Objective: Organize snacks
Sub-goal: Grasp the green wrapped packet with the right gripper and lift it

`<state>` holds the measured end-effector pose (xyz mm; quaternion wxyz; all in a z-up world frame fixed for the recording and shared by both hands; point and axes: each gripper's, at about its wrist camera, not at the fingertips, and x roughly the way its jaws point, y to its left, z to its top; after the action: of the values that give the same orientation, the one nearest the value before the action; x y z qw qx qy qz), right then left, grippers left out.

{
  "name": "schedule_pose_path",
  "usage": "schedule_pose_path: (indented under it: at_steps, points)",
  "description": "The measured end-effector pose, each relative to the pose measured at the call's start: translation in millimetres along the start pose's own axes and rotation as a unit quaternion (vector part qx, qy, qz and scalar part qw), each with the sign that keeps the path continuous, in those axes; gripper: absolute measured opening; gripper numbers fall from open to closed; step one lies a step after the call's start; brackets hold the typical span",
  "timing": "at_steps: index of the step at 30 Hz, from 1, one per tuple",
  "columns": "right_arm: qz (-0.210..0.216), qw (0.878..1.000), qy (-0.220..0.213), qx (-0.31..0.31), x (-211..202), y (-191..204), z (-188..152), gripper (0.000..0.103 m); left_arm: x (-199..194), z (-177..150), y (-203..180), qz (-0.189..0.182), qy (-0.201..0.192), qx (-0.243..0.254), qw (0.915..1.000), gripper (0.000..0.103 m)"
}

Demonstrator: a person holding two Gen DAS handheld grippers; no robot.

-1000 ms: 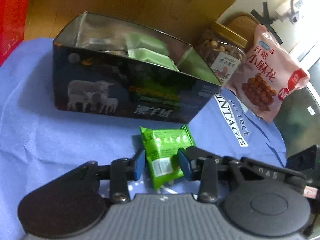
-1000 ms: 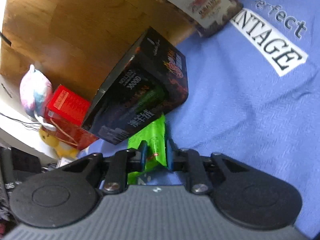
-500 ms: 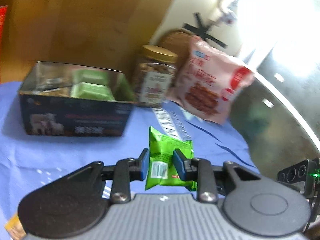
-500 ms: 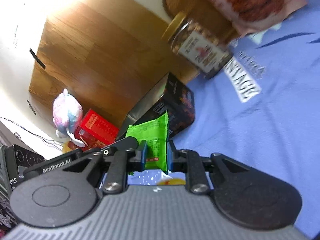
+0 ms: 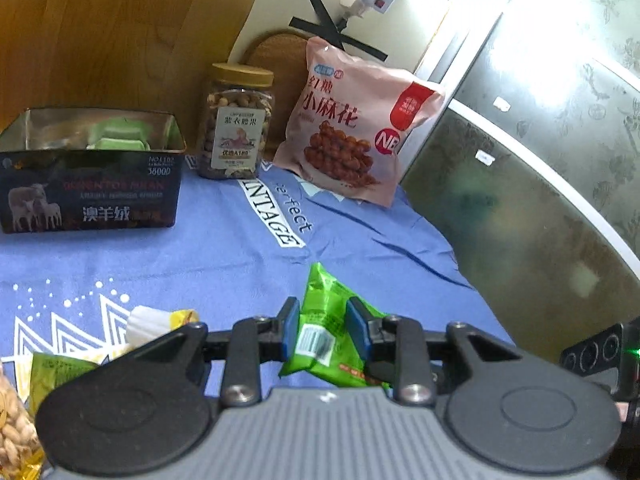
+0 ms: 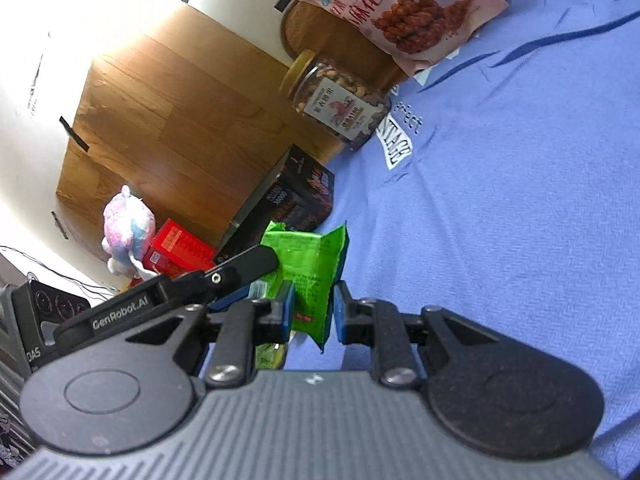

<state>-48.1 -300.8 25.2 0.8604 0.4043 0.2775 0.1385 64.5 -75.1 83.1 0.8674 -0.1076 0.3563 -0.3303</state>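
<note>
A small green snack packet [image 5: 326, 336] sits between the blue pads of my left gripper [image 5: 322, 330], which is shut on it above the blue cloth [image 5: 224, 264]. In the right wrist view the same green packet [image 6: 314, 276] stands between the pads of my right gripper [image 6: 314, 312], which also grips it, and the left gripper's finger [image 6: 244, 268] reaches in from the left. The open dark box [image 5: 92, 168] with green packets inside stands at the far left, also seen in the right wrist view [image 6: 288, 208].
A nut jar [image 5: 238, 122] and a pink snack bag [image 5: 356, 128] stand at the back. Loose yellow and green packets [image 5: 160, 320] and a peanut bag [image 5: 14, 432] lie at the left front. A red box [image 6: 178, 250] and plush toy [image 6: 126, 232] sit beyond.
Both grippers have pulled back from the dark box and lifted, carrying the green packet between them. The box now stands farther away.
</note>
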Motion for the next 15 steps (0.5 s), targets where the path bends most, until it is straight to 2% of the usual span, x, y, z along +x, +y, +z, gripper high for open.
schedule_pose_path:
  at_steps: [15]
  points:
    - [0.004,1.0,-0.006,-0.011,-5.4,0.4,-3.5,0.023,-5.2,-1.7,-1.6,-0.002,-0.001,-0.005,1.0,0.026]
